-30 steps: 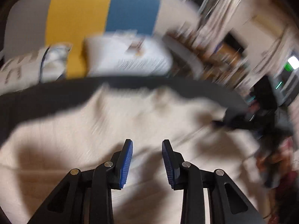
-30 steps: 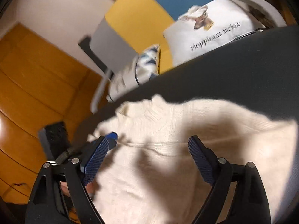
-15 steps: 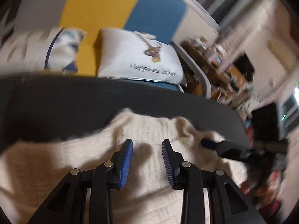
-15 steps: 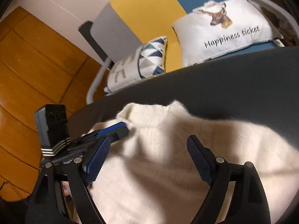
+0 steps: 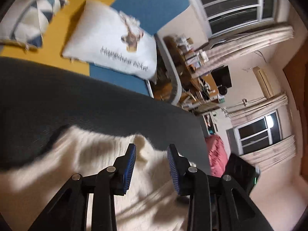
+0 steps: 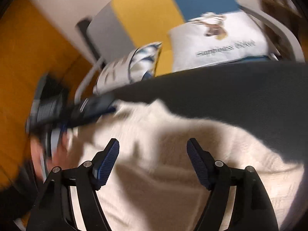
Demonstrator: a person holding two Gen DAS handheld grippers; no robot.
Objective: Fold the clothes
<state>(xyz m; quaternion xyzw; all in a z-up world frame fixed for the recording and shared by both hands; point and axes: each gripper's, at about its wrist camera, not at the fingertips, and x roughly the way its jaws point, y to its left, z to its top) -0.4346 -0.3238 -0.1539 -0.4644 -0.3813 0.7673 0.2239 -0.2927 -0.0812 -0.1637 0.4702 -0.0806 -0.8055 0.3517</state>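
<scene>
Sweater (image 6: 173, 154), dark table (image 6: 240, 96), printed pillow (image 5: 115, 44)

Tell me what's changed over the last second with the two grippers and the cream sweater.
The left gripper swung toward the cream sweater's far corner, rolling, jaws opening, nothing between them. The right gripper is closing over the knit, not yet gripping. Sweater still flat on the dark surface; pillows unmoved.

Beneath the blue-padded, black left gripper (image 5: 151, 170) lay a cream knitted sweater (image 5: 92, 163) on a dark grey surface (image 5: 77, 100). Beyond it sat a white cushion (image 5: 107, 44) with a brown deer print and dark lettering, and a cushion (image 5: 28, 21) patterned in blue-and-white triangles, on yellow-and-blue upholstery (image 5: 63, 19).
</scene>
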